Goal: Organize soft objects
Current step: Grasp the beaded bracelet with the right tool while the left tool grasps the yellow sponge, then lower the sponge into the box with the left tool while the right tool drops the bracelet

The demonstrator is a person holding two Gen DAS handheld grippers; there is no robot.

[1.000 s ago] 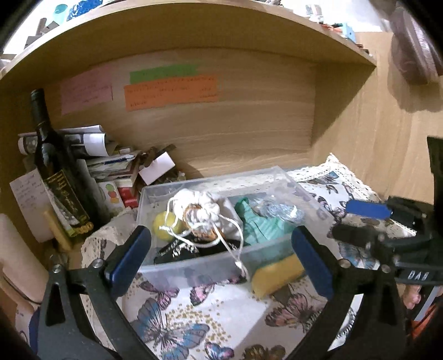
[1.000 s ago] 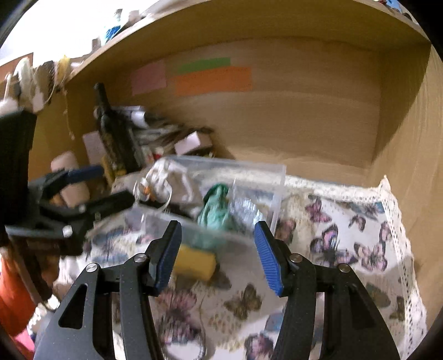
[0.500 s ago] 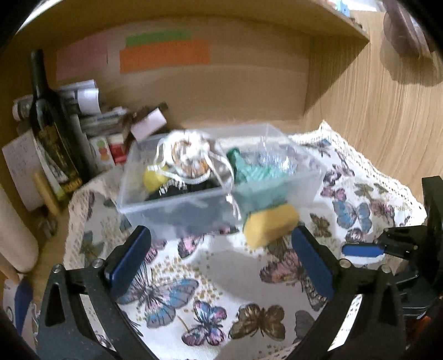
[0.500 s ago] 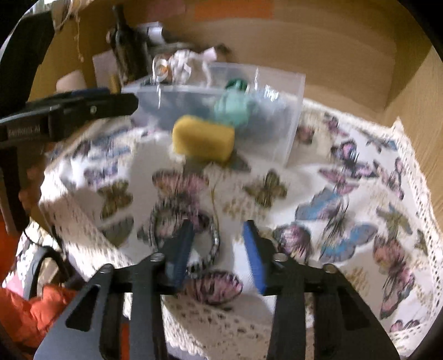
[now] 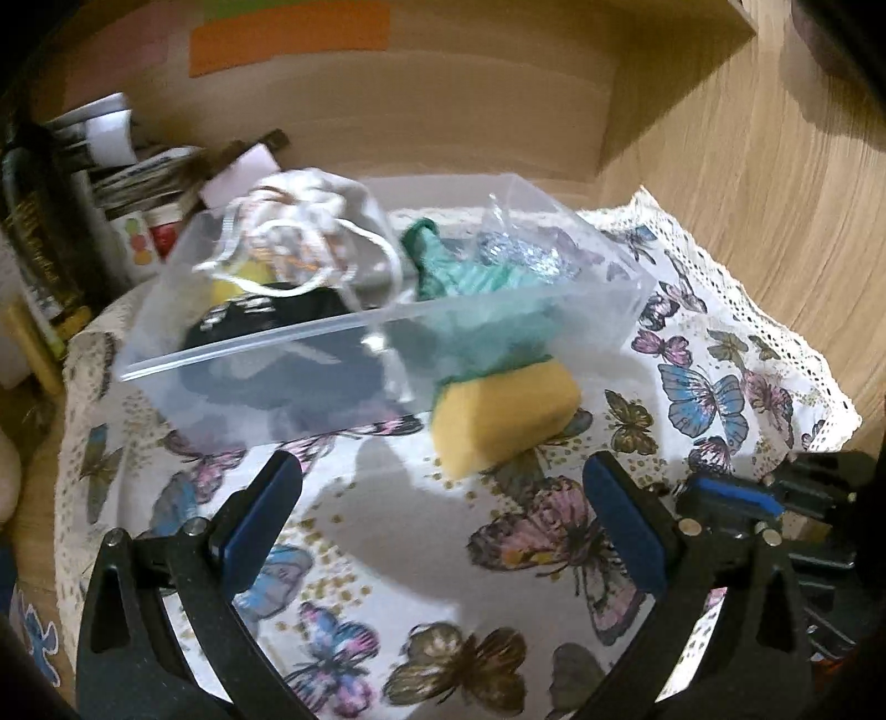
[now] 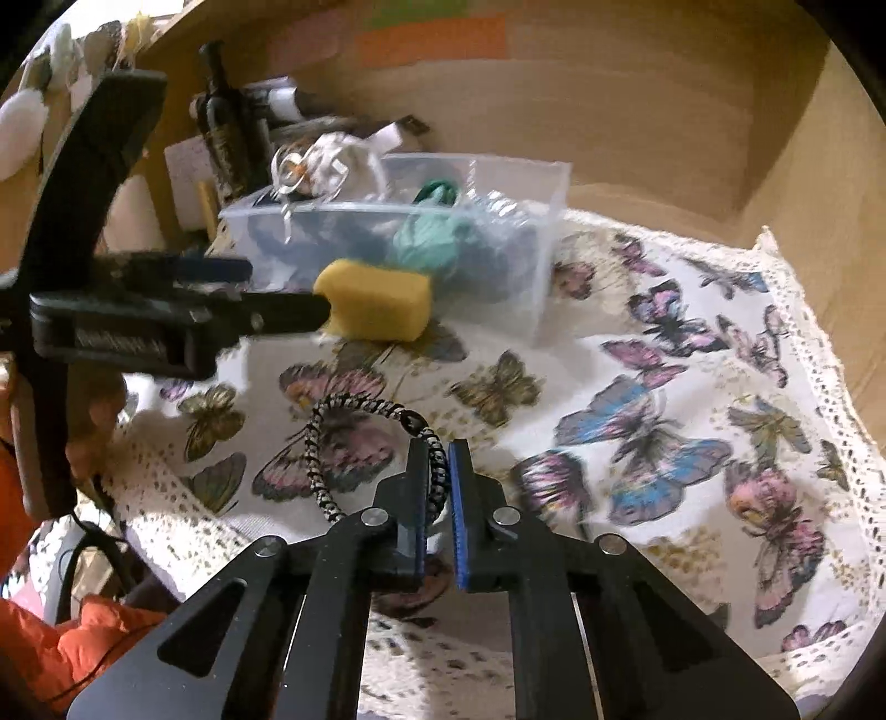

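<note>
A clear plastic bin (image 5: 515,315) (image 6: 548,221) holds a white drawstring pouch (image 5: 310,221), a teal cloth (image 5: 470,277) and a silver wrapper. A yellow sponge (image 5: 498,415) (image 6: 376,299) lies on the butterfly cloth (image 5: 387,526) against the bin's front. My left gripper (image 5: 443,509) is open and empty, just short of the sponge. My right gripper (image 6: 440,476) is shut on a black-and-white braided band (image 6: 354,421) at the cloth's near edge. The left gripper (image 6: 221,293) also shows in the right wrist view, reaching toward the sponge.
A dark wine bottle (image 6: 221,122), papers and small boxes (image 5: 138,183) crowd the shelf's back left. The wooden back wall carries an orange label (image 5: 288,33). A wooden side wall (image 5: 775,221) closes the right. Orange fabric (image 6: 55,653) hangs below the cloth's front edge.
Both grippers dropped from the bin toward the cloth. My right gripper closed on the braided band. My left gripper drew back and tilted down, staying open.
</note>
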